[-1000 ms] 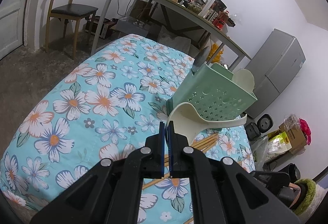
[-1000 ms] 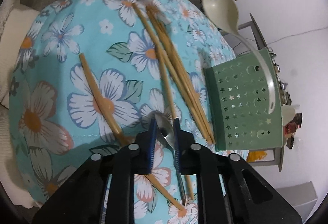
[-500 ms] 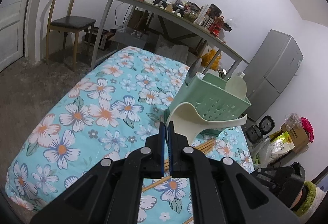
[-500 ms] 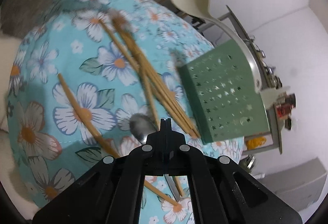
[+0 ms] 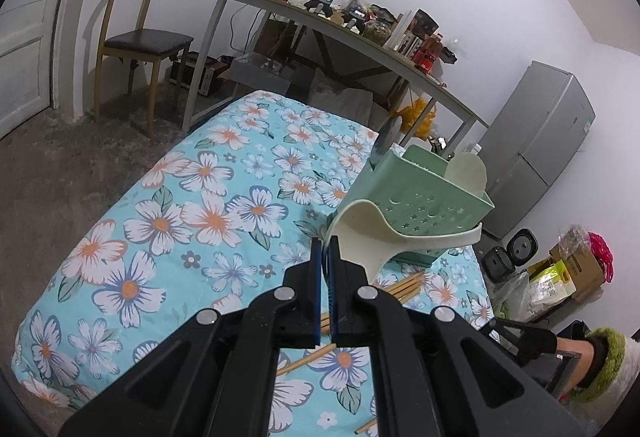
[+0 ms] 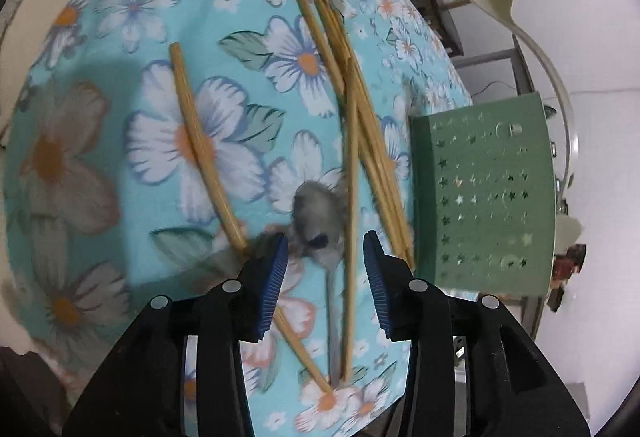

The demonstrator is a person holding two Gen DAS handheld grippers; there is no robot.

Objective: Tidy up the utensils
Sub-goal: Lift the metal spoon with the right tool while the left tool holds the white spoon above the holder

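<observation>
Landmark: green perforated plastic caddy [image 6: 486, 193], star and moon cut-outs, sitting on floral cloth [image 6: 160, 141].

Bamboo chopsticks [image 6: 352, 117] are lying loose just beside the caddy.

Metal spoon [image 6: 320, 221], blurred, is lying beside them.

Right gripper [image 6: 325, 265] is hovering spread wide over the metal spoon, touching nothing.

Left gripper [image 5: 325, 277] is pinching the smooth cream plastic ladle [image 5: 372, 237] by its bowl, the handle reaching across the caddy's near wall.

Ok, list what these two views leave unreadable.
- Metal spoon: motion-blurred in the right wrist view, so contact with the right gripper is unclear.
- Green caddy: contents hidden by its walls in both views.
- Cream ladle: handle end hidden behind the left gripper.
</observation>
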